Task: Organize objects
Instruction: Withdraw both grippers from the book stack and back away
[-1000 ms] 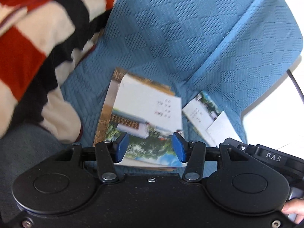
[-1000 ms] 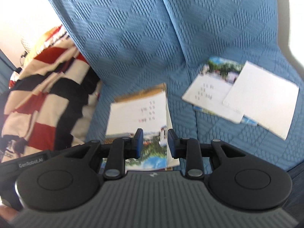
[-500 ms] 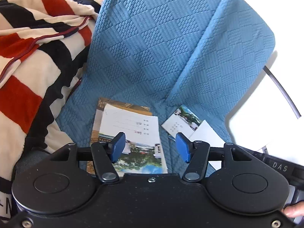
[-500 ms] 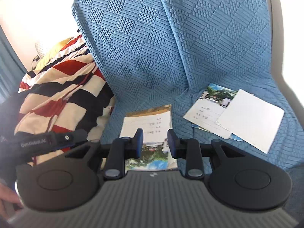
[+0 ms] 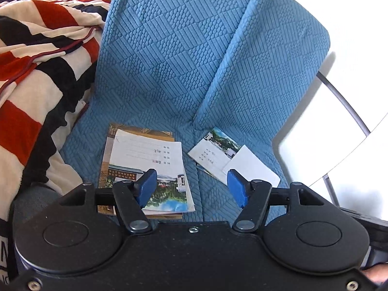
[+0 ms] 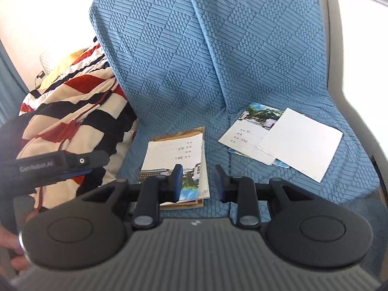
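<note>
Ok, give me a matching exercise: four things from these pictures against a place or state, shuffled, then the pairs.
Things:
1. booklet stack
2. white sheet
3. striped blanket
4. left tool

Places or states:
A. open, holding nothing
B. draped left of the blue seat
C. overlapping the loose booklet, right side of seat
D. left side of seat

Pairs: 1-D, 2-C, 3-B, 4-A
</note>
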Tool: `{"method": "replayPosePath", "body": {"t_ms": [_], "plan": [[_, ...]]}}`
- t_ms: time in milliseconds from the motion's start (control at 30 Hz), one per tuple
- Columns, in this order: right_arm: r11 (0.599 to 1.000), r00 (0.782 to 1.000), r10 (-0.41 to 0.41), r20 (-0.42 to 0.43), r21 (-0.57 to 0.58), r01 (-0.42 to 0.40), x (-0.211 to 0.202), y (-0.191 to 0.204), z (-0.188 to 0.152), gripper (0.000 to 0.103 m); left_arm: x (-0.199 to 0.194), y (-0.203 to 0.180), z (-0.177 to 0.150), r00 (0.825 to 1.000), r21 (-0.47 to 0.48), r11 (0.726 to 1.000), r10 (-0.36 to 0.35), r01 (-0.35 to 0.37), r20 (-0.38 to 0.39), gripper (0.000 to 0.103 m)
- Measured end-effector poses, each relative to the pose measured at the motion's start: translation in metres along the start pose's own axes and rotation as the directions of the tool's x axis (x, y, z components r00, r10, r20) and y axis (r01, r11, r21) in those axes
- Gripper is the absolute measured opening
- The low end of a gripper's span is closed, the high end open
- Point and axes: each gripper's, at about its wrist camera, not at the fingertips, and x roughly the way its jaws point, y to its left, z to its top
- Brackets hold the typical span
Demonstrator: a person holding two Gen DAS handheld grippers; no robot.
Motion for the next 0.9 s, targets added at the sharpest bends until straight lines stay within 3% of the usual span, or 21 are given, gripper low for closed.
{"method": "replayPosePath", "body": {"t_ms": [100, 367, 500, 633, 833, 900], "plan": [[0.998, 0.998, -0.055, 0.007, -0.023, 0.055, -0.004, 0.0, -0.002, 0.032, -0.001, -0.007, -0.003, 1.0, 0.023, 1.0, 0.003, -0.003, 0.008, 0.064], [0.999, 0.999, -0.05, 0.012, 0.02, 0.049, -0.009, -0.014, -0.008, 0.032, 0.005, -0.014, -0.005, 1.0, 0.011, 1.0, -0.02, 0.021, -0.016, 0.066], [0.995, 0.995, -0.096, 0.029, 0.017, 0.095, -0.012, -0.022, -0.012, 0.032, 0.01, -0.017, -0.005, 0.998, -0.003, 0.999, -0.054, 0.054, -0.037, 0.066], [0.992, 0.992, -0.117, 0.035, 0.053, 0.115, -0.016, -0.037, -0.017, 0.04, 0.016, -0.023, -0.006, 0.997, 0.007, 0.998, -0.055, 0.055, -0.051, 0.07], [0.984, 0.988, -0.15, 0.03, 0.104, 0.147, -0.019, -0.058, -0.025, 0.041, 0.027, -0.04, -0.015, 0.996, 0.044, 0.997, -0.061, 0.064, -0.07, 0.082], [0.98, 0.986, -0.166, 0.031, 0.117, 0.162, -0.021, -0.063, -0.027, 0.052, 0.031, -0.047, -0.018, 0.995, 0.055, 0.996, -0.06, 0.064, -0.077, 0.087]]}}
